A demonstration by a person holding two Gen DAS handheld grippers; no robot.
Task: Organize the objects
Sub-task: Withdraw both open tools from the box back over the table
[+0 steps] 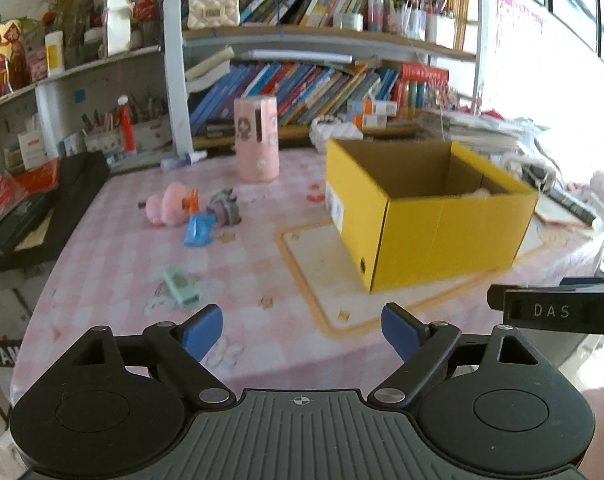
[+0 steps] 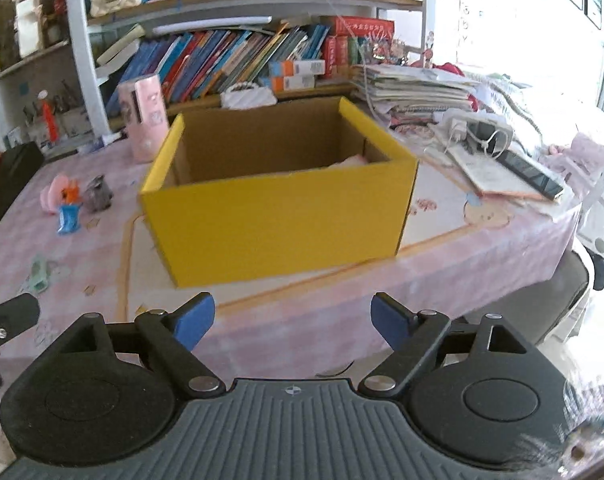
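An open yellow cardboard box (image 1: pixel 430 236) (image 2: pixel 277 224) stands on the pink checked table (image 1: pixel 253 256) (image 2: pixel 442 292), with something pale inside its far corner. Left of it lie a pink plush toy (image 1: pixel 167 204) (image 2: pixel 53 194), a grey toy (image 1: pixel 225 206) (image 2: pixel 97 194), a blue packet (image 1: pixel 199 230) (image 2: pixel 69 218) and a green flat item (image 1: pixel 180 286) (image 2: pixel 38 274). My left gripper (image 1: pixel 302 334) is open and empty, near the table's front edge. My right gripper (image 2: pixel 293 322) is open and empty, in front of the box.
A pink cylinder holder (image 1: pixel 257 138) (image 2: pixel 145 118) stands behind the toys. Bookshelves (image 1: pixel 302 80) line the back. A black case (image 1: pixel 67 196) sits at the left edge. Stacked papers, a charger and a phone (image 2: pixel 530 172) lie right of the box.
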